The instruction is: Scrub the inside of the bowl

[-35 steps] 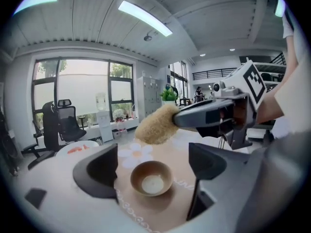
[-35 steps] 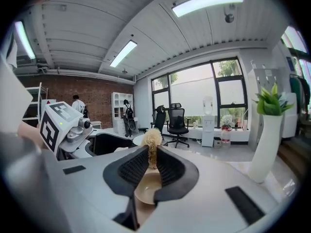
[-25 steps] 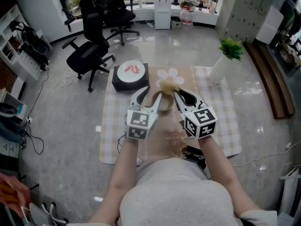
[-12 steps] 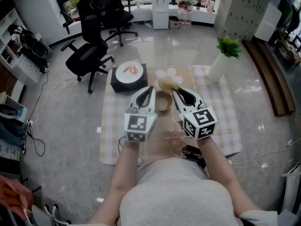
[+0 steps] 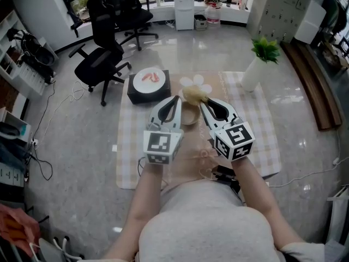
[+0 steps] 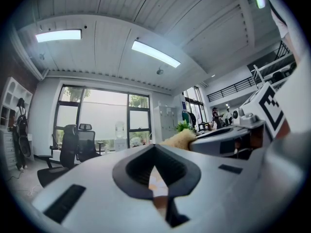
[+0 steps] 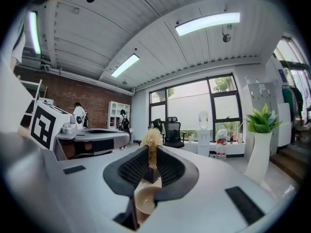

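Note:
A small tan bowl (image 5: 188, 116) stands on the checked cloth (image 5: 133, 146), below and between my two grippers. My right gripper (image 5: 203, 102) is shut on a beige fibrous scrubber (image 5: 193, 94), whose tuft sticks out past the tips (image 7: 151, 139). Under those jaws the bowl (image 7: 146, 199) shows through the gap. My left gripper (image 5: 175, 99) hangs left of the bowl with its jaws together, having just closed. In the left gripper view its tips (image 6: 155, 148) meet with nothing seen between them. That view shows the scrubber (image 6: 181, 139) to the right.
At the cloth's far left, a black box (image 5: 136, 91) carries a white plate (image 5: 150, 76) with red food. A flower-shaped mat (image 5: 196, 82) lies beyond the bowl. A white vase with a green plant (image 5: 256, 72) stands far right. Office chairs (image 5: 101, 64) stand beyond on the left.
The left gripper's jaws, spread wide a second ago, have come together. Both grippers sit slightly higher in the head view. The right gripper still holds the scrubber.

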